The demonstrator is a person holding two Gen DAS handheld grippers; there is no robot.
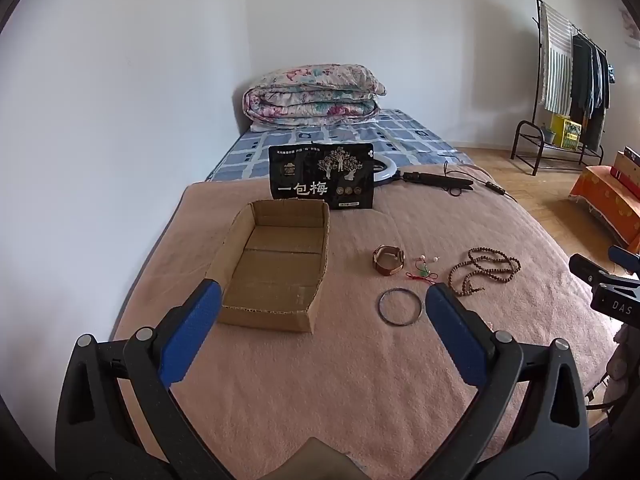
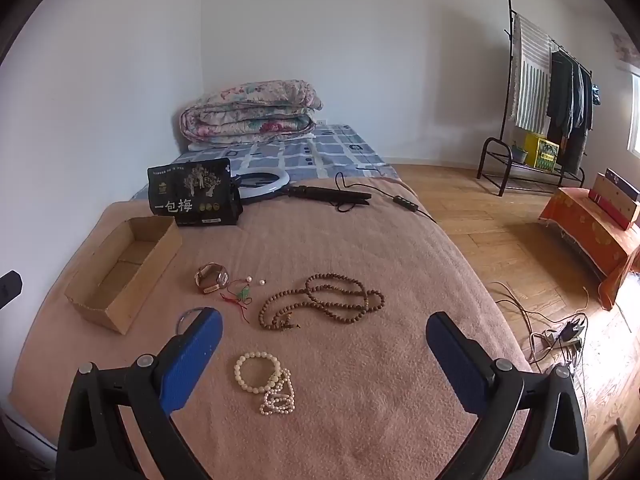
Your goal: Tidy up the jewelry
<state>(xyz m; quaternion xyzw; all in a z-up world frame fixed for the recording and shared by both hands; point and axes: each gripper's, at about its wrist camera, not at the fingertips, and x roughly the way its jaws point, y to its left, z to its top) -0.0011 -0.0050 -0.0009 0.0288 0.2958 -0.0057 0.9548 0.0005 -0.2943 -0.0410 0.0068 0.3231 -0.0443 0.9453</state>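
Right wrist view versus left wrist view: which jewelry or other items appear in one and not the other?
Only the right wrist view shows the white bead bracelets near its open right gripper, plus a power strip on the floor.

Only the left wrist view shows the silver bangle whole; the right view hides most of it behind a finger.

Both show the empty cardboard box, watch, red-cord pendant, brown bead necklace, black pouch and pink blanket. The left gripper is open too.

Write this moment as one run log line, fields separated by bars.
left gripper: open, holds nothing | right gripper: open, holds nothing | cardboard box: empty | jewelry on blanket
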